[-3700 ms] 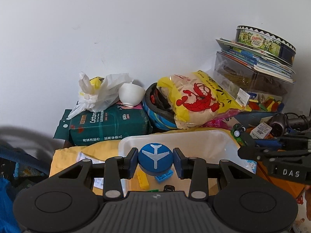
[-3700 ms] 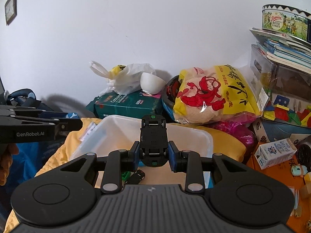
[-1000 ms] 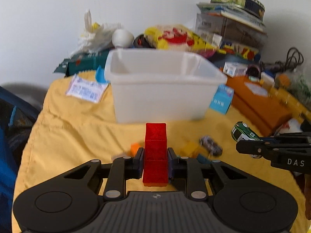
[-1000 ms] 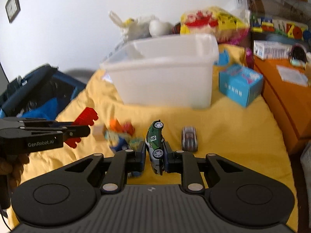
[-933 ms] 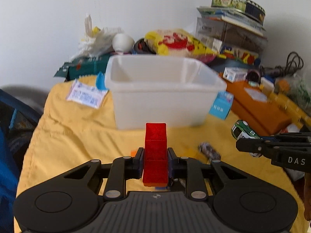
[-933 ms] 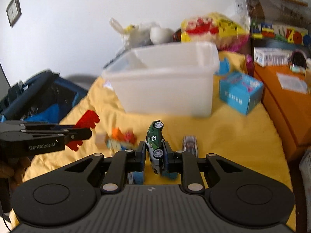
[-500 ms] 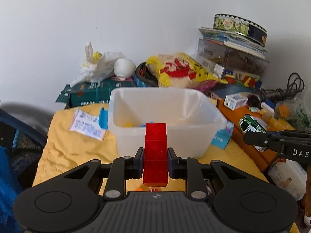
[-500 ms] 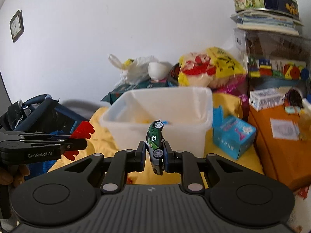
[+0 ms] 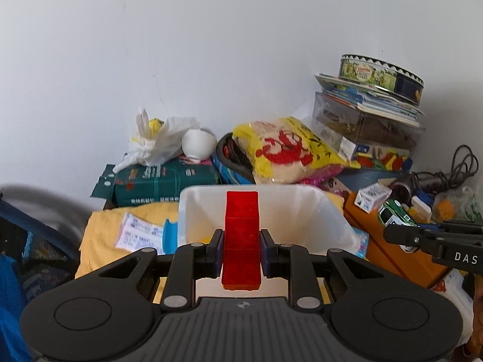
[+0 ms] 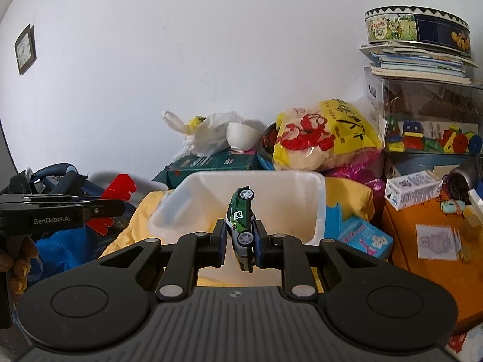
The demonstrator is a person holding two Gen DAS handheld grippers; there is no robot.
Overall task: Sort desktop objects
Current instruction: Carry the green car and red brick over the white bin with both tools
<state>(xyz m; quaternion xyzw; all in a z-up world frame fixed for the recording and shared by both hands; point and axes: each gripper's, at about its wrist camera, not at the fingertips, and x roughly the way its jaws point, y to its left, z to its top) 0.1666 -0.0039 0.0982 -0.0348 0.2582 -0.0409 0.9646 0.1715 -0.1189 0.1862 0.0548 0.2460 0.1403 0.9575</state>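
Jaws of the left gripper (image 9: 241, 249) are clamped on a red block (image 9: 241, 235), which stands on end between the pads. The right gripper (image 10: 240, 242) pinches a green toy car (image 10: 240, 220), turned on its side with wheels facing the camera. Both are raised just before the white plastic bin (image 9: 332, 211), which sits on a yellow cloth (image 9: 99, 226). Behind it lie a yellow snack bag (image 10: 326, 135), a green package (image 9: 163, 184) and a cookie tin (image 10: 416, 27) atop stacked books.
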